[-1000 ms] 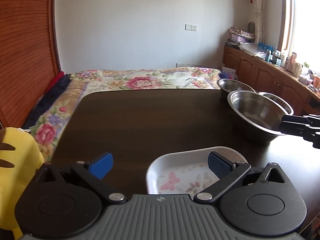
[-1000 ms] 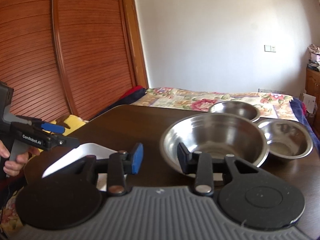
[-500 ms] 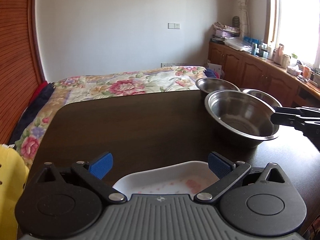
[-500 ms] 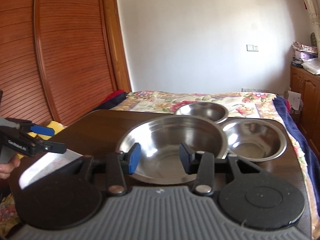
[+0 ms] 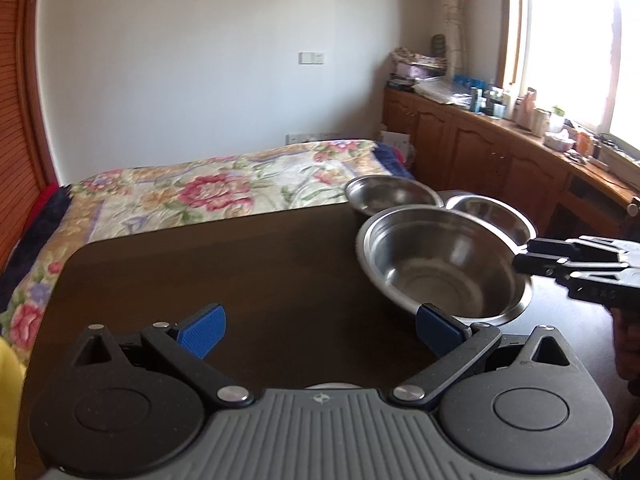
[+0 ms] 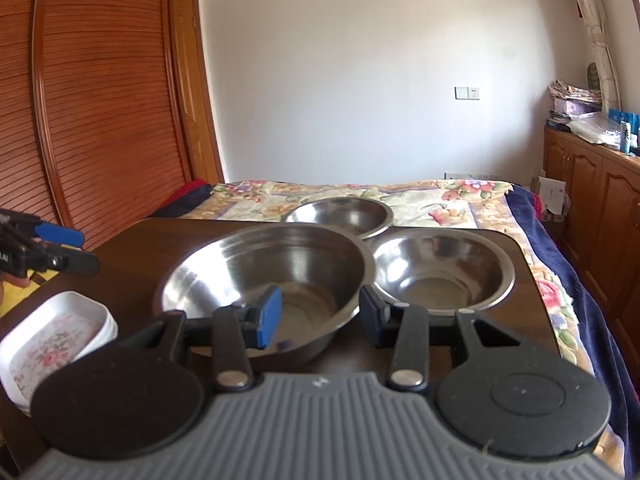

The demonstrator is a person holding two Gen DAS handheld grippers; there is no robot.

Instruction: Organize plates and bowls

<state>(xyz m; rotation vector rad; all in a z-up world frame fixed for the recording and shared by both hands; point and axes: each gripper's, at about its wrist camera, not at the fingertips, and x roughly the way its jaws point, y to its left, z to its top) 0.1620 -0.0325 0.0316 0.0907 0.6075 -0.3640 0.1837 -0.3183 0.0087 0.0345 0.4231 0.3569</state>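
A large steel bowl (image 5: 444, 264) (image 6: 272, 272) stands on the dark table (image 5: 240, 272), with two smaller steel bowls behind it, one on the left (image 6: 340, 212) and one on the right (image 6: 440, 268). My right gripper (image 6: 320, 316) (image 5: 528, 256) is open, and its fingers straddle the large bowl's near rim. A stack of white floral dishes (image 6: 52, 340) lies at the table's front left. My left gripper (image 5: 320, 332) (image 6: 60, 248) hovers open above them with nothing between its fingers. In the left wrist view only a sliver of the dishes (image 5: 330, 386) shows.
A bed with a floral cover (image 5: 200, 192) lies just past the table's far edge. Wooden cabinets (image 5: 480, 152) with clutter on top line the right wall. Louvred wooden doors (image 6: 100, 100) stand at the left. Something yellow (image 5: 8, 400) sits by the table's near left corner.
My left gripper has moved forward over the white dishes, which slid out of its view. My right gripper has swung so that the large bowl's rim now sits between its fingers.
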